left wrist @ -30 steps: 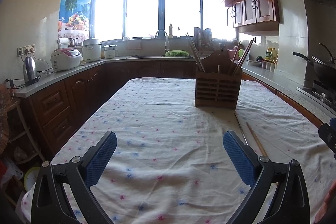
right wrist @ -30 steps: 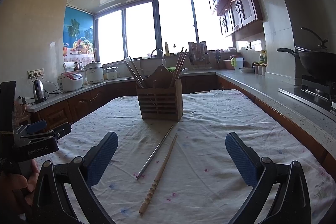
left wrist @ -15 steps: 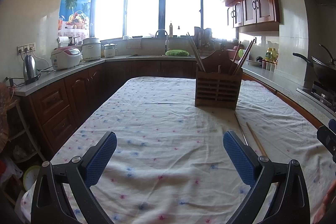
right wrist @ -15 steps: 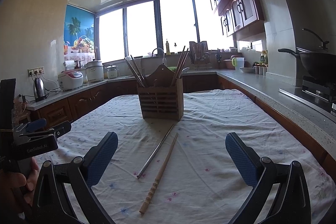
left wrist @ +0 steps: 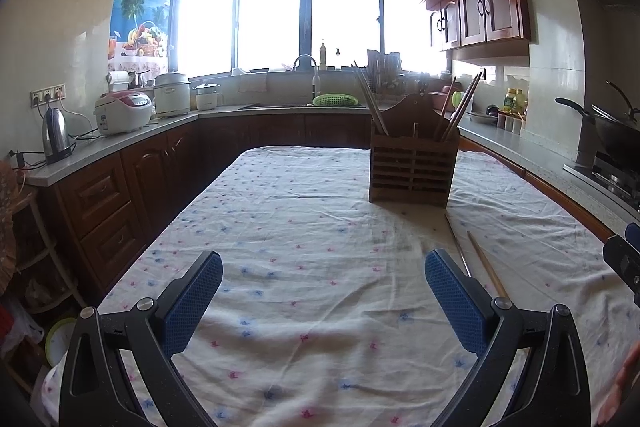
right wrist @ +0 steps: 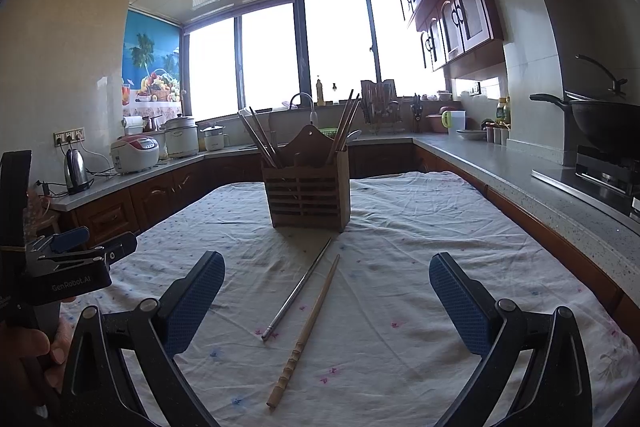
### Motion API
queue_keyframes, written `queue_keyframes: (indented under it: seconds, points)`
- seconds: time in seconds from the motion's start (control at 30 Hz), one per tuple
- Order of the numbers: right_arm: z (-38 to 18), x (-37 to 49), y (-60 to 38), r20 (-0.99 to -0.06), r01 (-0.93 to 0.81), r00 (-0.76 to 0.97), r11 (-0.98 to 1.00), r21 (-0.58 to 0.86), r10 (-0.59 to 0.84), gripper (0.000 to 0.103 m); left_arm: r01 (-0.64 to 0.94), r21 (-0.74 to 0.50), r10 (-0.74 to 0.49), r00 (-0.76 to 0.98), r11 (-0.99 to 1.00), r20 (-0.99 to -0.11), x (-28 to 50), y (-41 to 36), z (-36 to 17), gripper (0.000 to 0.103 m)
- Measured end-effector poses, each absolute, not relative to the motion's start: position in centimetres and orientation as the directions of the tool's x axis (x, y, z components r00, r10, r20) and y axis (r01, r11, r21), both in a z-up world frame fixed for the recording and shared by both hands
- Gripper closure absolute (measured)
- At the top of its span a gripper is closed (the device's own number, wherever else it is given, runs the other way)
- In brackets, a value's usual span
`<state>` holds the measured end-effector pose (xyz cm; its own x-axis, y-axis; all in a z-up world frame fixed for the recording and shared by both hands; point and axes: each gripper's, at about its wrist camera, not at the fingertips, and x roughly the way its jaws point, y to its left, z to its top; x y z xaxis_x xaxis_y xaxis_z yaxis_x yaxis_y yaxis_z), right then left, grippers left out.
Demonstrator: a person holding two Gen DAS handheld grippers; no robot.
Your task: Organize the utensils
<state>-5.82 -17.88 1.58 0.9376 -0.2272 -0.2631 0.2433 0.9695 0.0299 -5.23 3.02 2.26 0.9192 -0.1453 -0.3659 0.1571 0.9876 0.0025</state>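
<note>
A slatted wooden utensil holder (right wrist: 308,197) (left wrist: 412,169) stands on the cloth-covered table, with several chopsticks leaning out of its left and right compartments. In front of it lie a metal chopstick (right wrist: 298,295) (left wrist: 458,247) and a wooden chopstick (right wrist: 306,331) (left wrist: 486,265), side by side on the cloth. My right gripper (right wrist: 326,293) is open, low over the table, and the two loose chopsticks lie between its blue pads. My left gripper (left wrist: 324,291) is open and empty, to the left of both chopsticks.
The table (left wrist: 300,227) wears a white flowered cloth. Dark wooden counters ring the room, holding a kettle (left wrist: 56,135), rice cookers (left wrist: 122,111) and a wok (right wrist: 600,123) on the stove at right. A hand grips the left gripper's body (right wrist: 52,267) at the left edge.
Nothing has moved on the table. The right wrist view has crept slightly closer to the holder and the chopsticks; both grippers stay open.
</note>
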Motion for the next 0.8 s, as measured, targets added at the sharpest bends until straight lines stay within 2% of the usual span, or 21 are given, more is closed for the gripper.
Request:
queue_keyframes:
  seconds: [0.8]
  points:
    - [2.13, -6.09, -17.57, -0.250, 0.229, 0.944, 0.973, 0.035, -0.213, 0.000, 0.159, 0.013, -0.144, 0.923, 0.987, -0.356, -5.59, 2.67, 2.56, 0.001]
